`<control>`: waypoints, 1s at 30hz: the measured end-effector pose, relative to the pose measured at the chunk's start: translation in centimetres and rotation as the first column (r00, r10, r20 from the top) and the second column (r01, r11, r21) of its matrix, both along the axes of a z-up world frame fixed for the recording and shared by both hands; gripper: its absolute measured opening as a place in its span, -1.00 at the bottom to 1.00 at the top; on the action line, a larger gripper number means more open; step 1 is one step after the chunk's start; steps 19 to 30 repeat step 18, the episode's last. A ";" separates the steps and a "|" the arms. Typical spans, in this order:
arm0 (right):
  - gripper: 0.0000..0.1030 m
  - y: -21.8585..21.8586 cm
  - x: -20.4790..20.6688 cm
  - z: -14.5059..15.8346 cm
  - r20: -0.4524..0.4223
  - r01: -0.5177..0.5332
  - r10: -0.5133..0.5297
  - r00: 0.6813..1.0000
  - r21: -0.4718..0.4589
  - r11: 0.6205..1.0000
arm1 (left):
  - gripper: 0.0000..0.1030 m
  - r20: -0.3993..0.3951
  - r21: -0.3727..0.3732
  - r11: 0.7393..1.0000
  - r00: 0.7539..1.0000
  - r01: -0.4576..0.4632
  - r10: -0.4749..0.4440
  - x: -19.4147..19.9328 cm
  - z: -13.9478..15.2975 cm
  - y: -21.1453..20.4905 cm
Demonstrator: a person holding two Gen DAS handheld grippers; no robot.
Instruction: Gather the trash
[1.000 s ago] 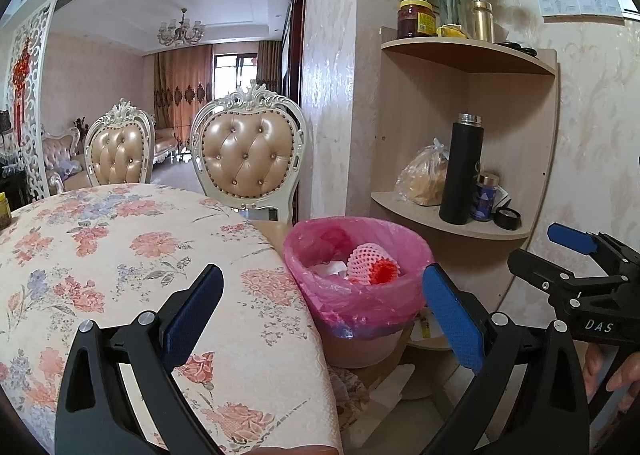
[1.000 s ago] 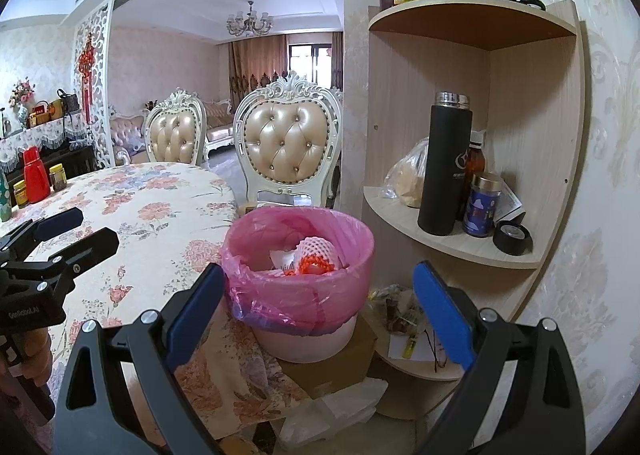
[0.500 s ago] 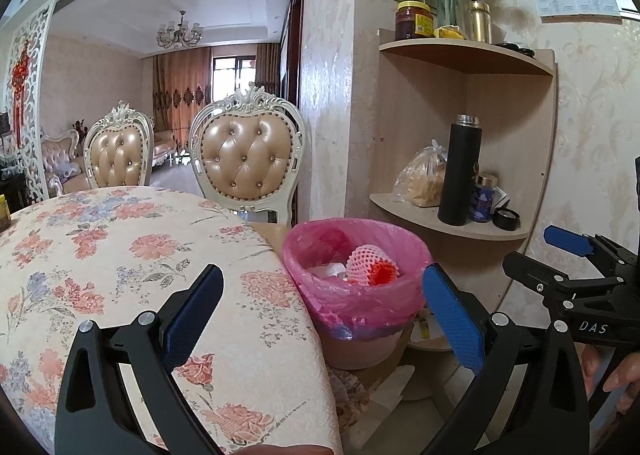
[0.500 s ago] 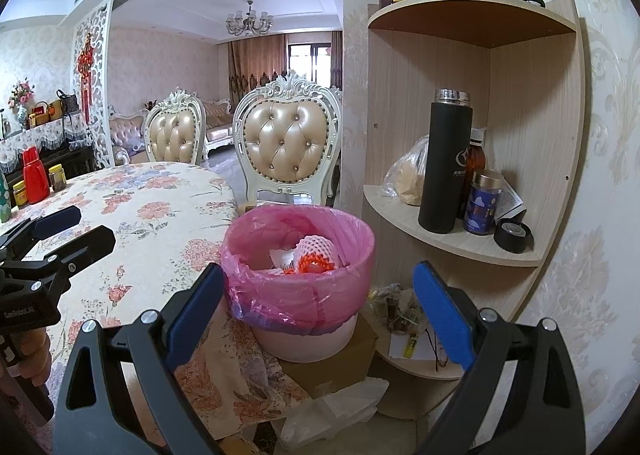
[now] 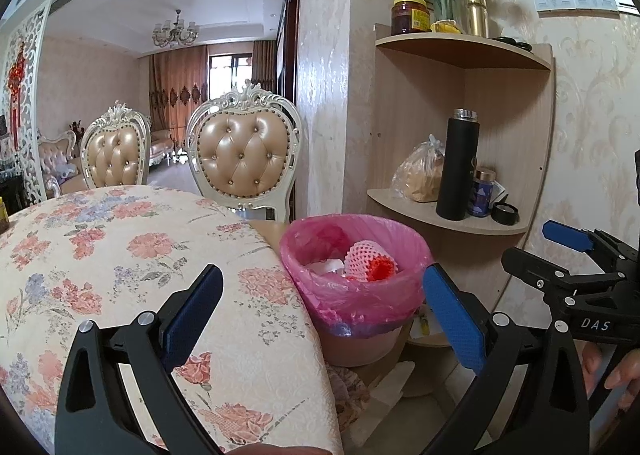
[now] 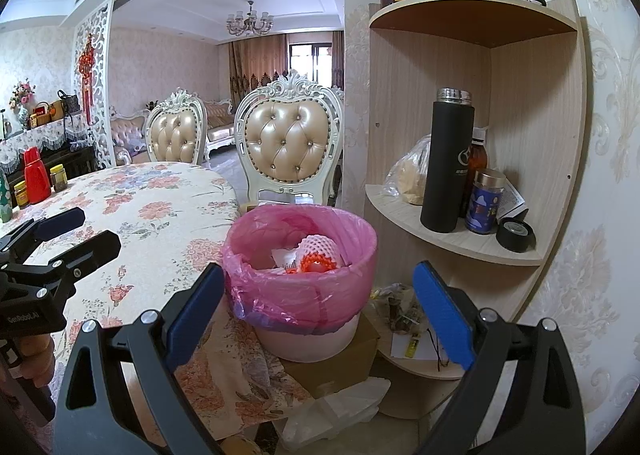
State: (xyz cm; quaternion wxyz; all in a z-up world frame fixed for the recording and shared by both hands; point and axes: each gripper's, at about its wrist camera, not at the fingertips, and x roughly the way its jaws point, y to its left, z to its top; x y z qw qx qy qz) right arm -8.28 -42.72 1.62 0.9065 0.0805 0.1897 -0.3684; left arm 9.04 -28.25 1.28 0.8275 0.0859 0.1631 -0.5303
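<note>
The left gripper point(image 5: 324, 311) is hovering with its blue pads spread wide apart and nothing between them, above the near edge of the table point(image 5: 120, 247) with the flowered cloth. The right gripper point(image 6: 318, 307) is likewise gaping, holding nothing, and is pointing at the bin point(image 6: 304, 275).

The bin, lined with a pink bag point(image 5: 352, 295), is sitting just right of the table edge and left of the corner shelf point(image 6: 452, 243). It is resting on a cardboard box point(image 6: 332, 367). Trash is already lying inside: a pink foam net point(image 5: 366, 257) with an orange-red net point(image 5: 382, 269) beside it, and white paper point(image 6: 286, 255) behind them.

On the middle shelf a black flask point(image 6: 448, 167) is standing upright, with a blue tin point(image 6: 484, 203), a tape roll point(image 6: 516, 235) and a plastic bag point(image 6: 408, 175) near it. Two tufted chairs point(image 5: 244, 159) are standing at the far side of the table. At the far left of the table, a red bottle point(image 6: 36, 175) and small jars point(image 6: 58, 177) are standing together.
</note>
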 end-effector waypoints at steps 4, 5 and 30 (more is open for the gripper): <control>0.80 0.0 0.2 -0.1 0.000 -0.005 0.005 1.000 -0.001 1.000 | 0.88 -0.021 -0.004 1.000 1.000 0.005 -0.005 0.3 -0.3 0.0; 0.80 0.1 0.3 -0.2 -0.001 -0.006 0.006 1.000 -0.003 1.000 | 0.88 -0.024 -0.002 1.000 1.000 0.003 -0.003 0.4 -0.3 0.0; 0.80 0.1 0.5 -0.5 -0.005 -0.011 0.011 1.000 0.003 1.000 | 0.88 -0.029 0.020 1.000 1.000 0.001 -0.001 0.6 -0.7 -0.4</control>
